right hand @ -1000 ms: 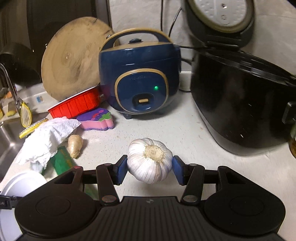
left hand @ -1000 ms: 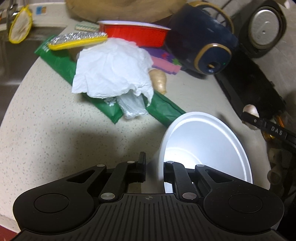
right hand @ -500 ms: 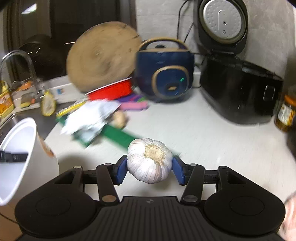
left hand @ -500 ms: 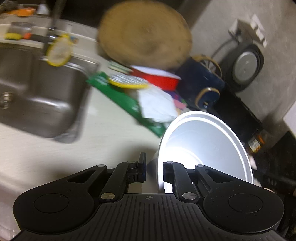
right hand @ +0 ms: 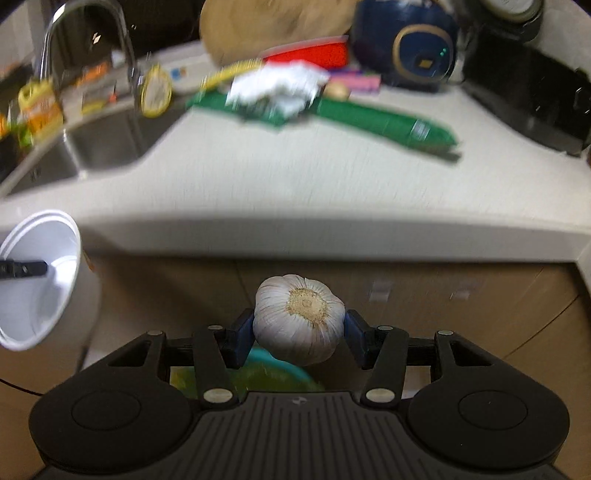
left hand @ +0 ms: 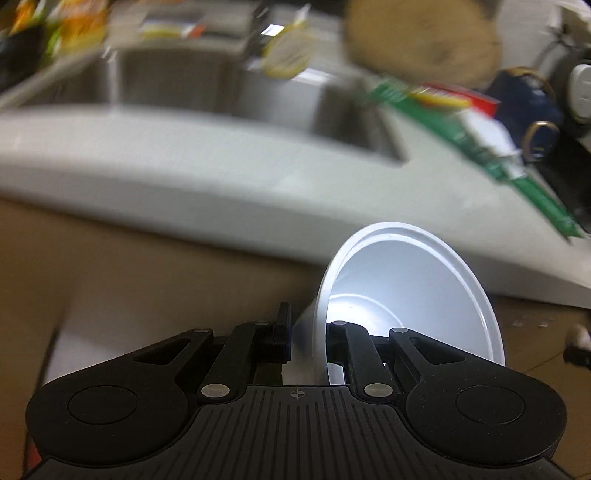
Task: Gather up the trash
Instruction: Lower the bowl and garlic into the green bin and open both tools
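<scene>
My left gripper (left hand: 308, 334) is shut on the wall of a white paper bowl (left hand: 413, 291), one finger inside and one outside, and the bowl hangs off the counter's front edge. The same bowl (right hand: 35, 280) shows at the far left of the right wrist view. My right gripper (right hand: 299, 328) is shut on a whole garlic bulb (right hand: 299, 317), root end facing the camera, in front of the brown cabinet doors. Below the garlic a teal-rimmed bin with a yellow-green liner (right hand: 266, 376) shows between the fingers. A crumpled white tissue (right hand: 280, 86) and a green wrapper (right hand: 373, 122) lie on the counter.
The white counter edge (right hand: 295, 236) runs across both views, with a steel sink (left hand: 207, 81) and a faucet (right hand: 88, 40) to the left. At the back stand a round wooden board (right hand: 266, 26), a red foil tray (right hand: 314, 53), a blue rice cooker (right hand: 410, 48) and a black appliance (right hand: 532, 96).
Both grippers have pulled back from over the counter to in front of its edge and lower, still carrying the bowl and the garlic. The bin has come into view under the garlic.
</scene>
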